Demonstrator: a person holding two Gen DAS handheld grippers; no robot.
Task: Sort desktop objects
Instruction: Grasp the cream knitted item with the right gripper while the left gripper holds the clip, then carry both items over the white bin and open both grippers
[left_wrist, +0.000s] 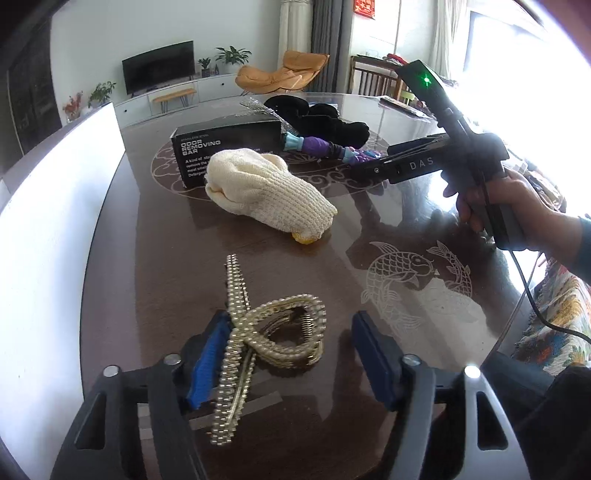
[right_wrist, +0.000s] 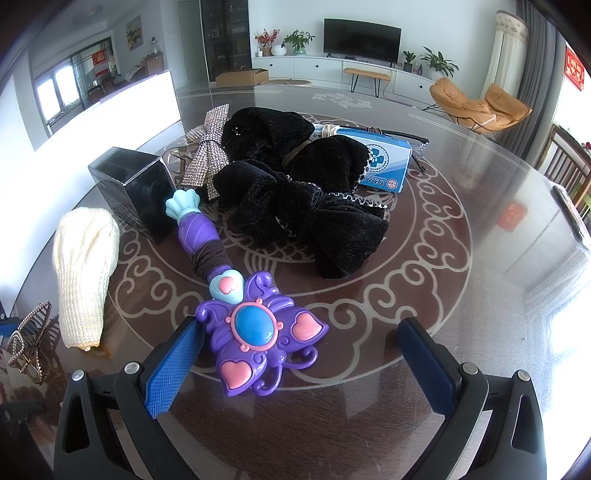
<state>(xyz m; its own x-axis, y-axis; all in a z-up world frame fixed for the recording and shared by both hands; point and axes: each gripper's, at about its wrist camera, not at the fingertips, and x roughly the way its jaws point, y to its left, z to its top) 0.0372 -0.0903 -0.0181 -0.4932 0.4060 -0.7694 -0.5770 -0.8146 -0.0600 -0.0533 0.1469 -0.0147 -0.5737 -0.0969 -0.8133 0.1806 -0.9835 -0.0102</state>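
Between the blue pads of the left tongs a pearl-studded hair clip is seen lying on the dark glass-topped worktop. The clip rests against the left-side pad, while a clear gap is left to the right-side pad, so the tongs are not clenched on it and the clip is not gripped. Beyond the clip, a cream knitted glove is laid flat, and behind it a black box printed "ODOR REMOVING BAR" is stood.

The right tongs are spread wide and released, nothing being pinched. The flower-shaped head of a purple toy wand is placed between their pads, touching or just beside the left-side one and well apart from the other; which of the two cannot be told. The wand's handle is wrapped with dark hair bands. Further out, black velvet bows are piled, with a rhinestone bow to their left and a blue-and-white carton behind them. The right tool is held by a hand.
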